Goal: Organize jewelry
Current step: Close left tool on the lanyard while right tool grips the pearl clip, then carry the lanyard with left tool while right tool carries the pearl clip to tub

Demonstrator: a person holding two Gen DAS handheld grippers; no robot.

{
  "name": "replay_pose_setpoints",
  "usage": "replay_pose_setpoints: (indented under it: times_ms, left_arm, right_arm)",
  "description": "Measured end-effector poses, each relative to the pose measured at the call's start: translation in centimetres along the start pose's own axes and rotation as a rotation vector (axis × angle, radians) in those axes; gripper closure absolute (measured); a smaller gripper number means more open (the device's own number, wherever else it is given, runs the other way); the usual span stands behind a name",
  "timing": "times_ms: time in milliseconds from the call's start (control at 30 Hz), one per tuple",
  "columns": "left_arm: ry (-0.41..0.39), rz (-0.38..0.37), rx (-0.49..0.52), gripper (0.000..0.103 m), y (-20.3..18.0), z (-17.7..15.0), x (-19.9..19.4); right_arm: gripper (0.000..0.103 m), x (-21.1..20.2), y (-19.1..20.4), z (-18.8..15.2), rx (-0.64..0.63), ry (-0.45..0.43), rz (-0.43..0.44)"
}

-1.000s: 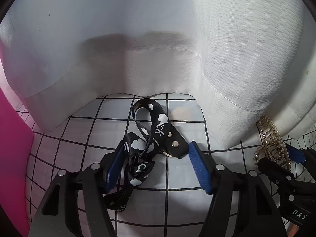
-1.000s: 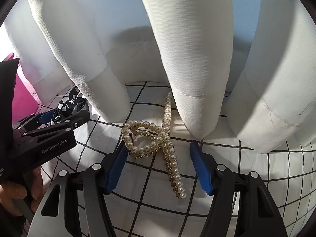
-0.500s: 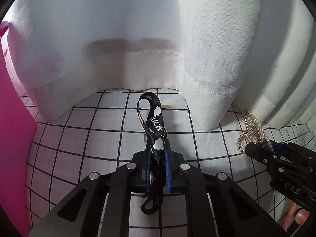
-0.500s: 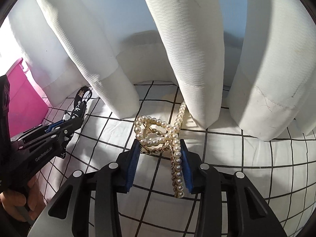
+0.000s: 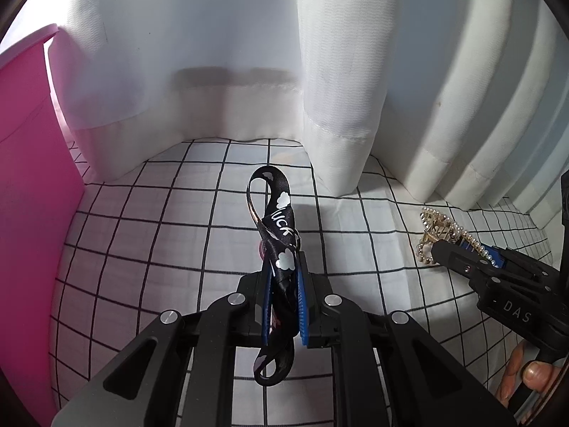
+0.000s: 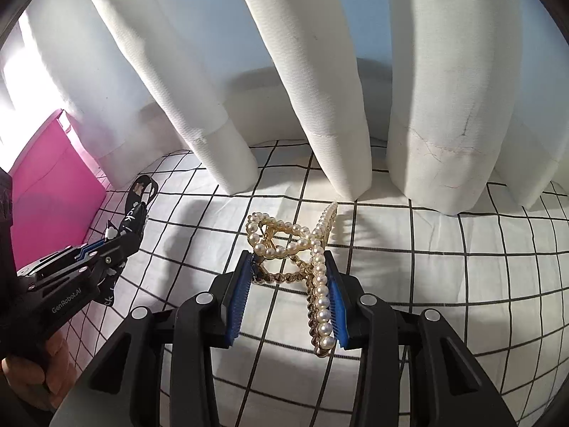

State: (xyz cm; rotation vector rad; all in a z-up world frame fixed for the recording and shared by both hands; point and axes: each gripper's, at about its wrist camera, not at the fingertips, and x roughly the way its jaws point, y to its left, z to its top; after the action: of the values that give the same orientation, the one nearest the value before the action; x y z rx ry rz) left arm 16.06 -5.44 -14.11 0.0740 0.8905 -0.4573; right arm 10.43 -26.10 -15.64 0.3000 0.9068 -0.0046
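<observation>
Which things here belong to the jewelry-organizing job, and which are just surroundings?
Job:
pearl hair claw, clamped in right gripper
black cloud-print strap, clamped in left gripper
pink box, probably

Surroundings:
white curtain
grid-pattern cloth

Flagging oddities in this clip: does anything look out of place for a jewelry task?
Yes. The left gripper is shut on a black cloud-print strap, a lanyard-like fabric loop rather than jewelry. The right gripper holds a pearl hair claw, gripped off-centre, its long side against one pad.
</observation>
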Motion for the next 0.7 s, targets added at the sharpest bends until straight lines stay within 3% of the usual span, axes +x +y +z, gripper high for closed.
replay_pose_setpoints:
  times_ms: [333,700]
  left_arm:
    - [0.004,0.014,-0.016,0.091,-0.4,-1.3,-1.8]
    - [-0.043,0.028,-0.048,0.091,0.2,-1.6,-7.1]
  right_arm:
    - [0.065,-2.4,1.7,-1.0,0.001,0.007,0.009]
    - [0.065,-6.6,4.7,-0.7,-0.057,-0.035,0.045]
